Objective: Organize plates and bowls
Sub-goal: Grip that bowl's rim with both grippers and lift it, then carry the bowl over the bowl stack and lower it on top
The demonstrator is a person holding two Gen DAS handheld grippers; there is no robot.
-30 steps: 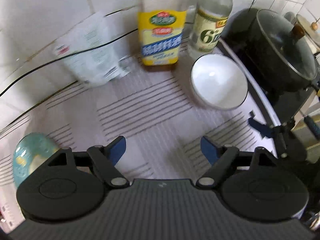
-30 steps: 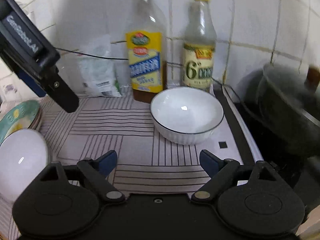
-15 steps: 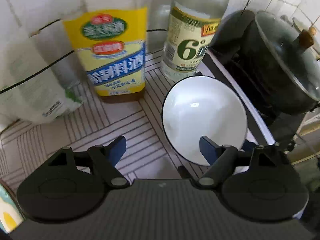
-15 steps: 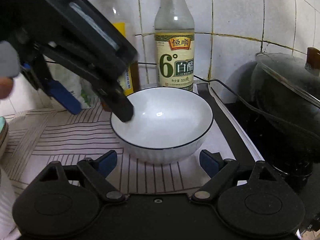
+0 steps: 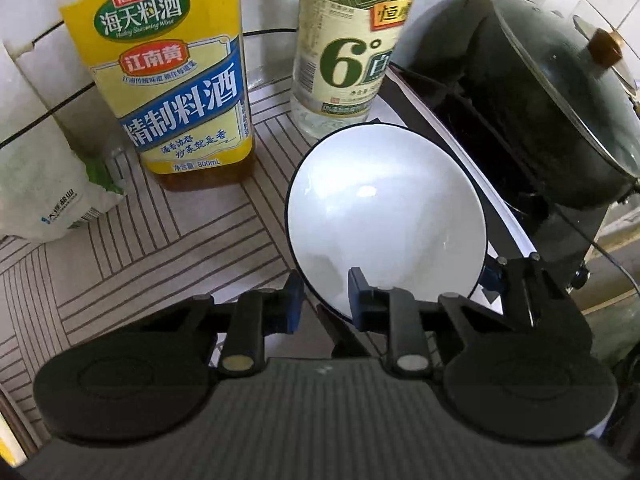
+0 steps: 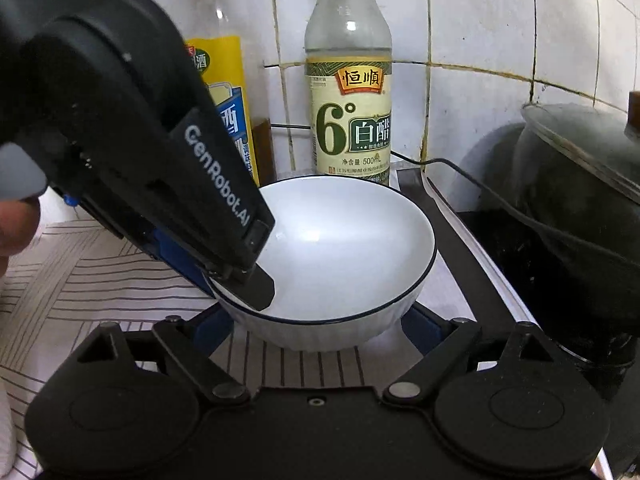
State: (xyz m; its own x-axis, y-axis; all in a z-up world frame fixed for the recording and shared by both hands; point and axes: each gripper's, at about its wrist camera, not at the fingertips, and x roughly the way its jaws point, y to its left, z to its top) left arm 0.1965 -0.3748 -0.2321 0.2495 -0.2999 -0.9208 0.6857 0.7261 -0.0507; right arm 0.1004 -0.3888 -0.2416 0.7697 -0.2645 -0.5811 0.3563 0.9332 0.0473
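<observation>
A white bowl (image 5: 384, 216) with a thin dark rim sits on the striped mat; it also shows in the right wrist view (image 6: 344, 248). My left gripper (image 5: 322, 300) is shut on the bowl's near-left rim, one finger inside and one outside; the right wrist view shows it as a large black body (image 6: 244, 280) coming in from the upper left. My right gripper (image 6: 316, 330) is open, its blue fingertips on either side of the bowl's base.
A yellow-labelled cooking wine bottle (image 5: 176, 80) and a white vinegar bottle (image 5: 348, 48) stand just behind the bowl against the tiled wall. A dark lidded pot (image 5: 552, 92) sits on the stove to the right. A plastic bag (image 5: 44, 184) lies at the left.
My left gripper moved right and down to the bowl and closed on its rim. My right gripper moved forward until its open fingers flank the bowl.
</observation>
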